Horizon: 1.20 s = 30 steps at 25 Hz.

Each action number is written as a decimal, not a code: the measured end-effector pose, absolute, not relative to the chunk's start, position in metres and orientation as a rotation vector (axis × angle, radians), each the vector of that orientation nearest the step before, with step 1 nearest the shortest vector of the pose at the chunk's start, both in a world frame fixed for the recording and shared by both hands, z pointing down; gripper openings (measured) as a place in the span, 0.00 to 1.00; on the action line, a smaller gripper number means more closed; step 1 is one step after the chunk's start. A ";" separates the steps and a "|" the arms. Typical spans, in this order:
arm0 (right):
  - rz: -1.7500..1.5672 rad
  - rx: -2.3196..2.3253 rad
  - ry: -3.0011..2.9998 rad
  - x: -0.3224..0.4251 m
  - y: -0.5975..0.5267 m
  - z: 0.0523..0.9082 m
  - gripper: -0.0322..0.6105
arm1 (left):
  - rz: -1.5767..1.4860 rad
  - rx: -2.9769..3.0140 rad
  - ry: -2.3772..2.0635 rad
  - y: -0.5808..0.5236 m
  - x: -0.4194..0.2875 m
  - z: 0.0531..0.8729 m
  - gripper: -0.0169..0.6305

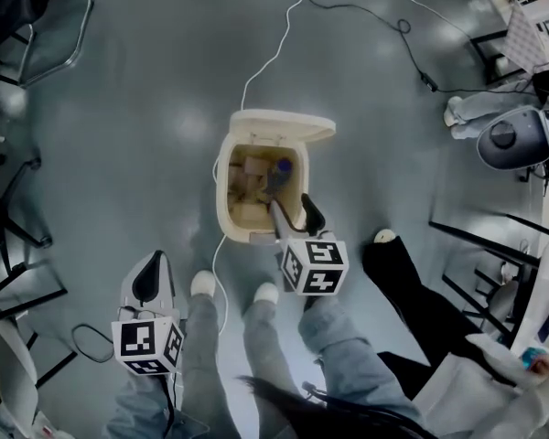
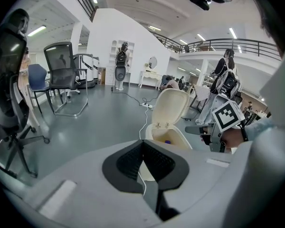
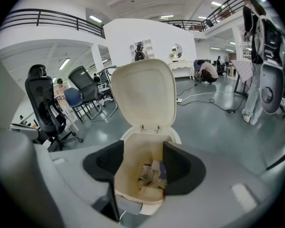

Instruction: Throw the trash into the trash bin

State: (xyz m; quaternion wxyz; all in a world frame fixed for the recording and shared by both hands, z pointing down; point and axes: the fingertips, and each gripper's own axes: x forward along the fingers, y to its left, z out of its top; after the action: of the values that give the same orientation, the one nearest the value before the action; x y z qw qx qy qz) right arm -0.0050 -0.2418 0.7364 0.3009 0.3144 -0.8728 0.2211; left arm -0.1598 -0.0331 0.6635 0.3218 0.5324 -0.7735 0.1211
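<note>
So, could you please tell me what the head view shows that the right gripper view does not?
Only the head view shows the left gripper, shut and held low, off to the side of the bin, and the person's legs and shoes. Only the right gripper view shows the inner face of the raised lid and the balcony railing behind it. Both show the open trash bin with trash inside, and the right gripper, empty, with its fingers apart at the bin's mouth.
</note>
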 end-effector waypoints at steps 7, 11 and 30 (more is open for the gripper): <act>0.606 0.830 -2.322 0.004 -0.235 0.731 0.45 | 0.315 1.407 -2.035 -0.034 -0.151 0.659 0.04; 0.619 0.848 -2.336 0.003 -0.235 0.714 0.44 | 0.294 1.408 -2.059 -0.038 -0.155 0.647 0.04; 0.552 0.936 -2.409 0.051 -0.170 0.500 0.11 | 0.192 1.552 -2.124 -0.071 -0.142 0.456 0.04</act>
State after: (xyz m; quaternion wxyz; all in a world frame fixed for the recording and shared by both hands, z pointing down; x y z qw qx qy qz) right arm 0.0513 -0.1702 0.4996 0.2468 0.3432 -0.8833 0.2025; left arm -0.1419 -0.0715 0.4557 0.2493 0.5697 -0.7800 0.0705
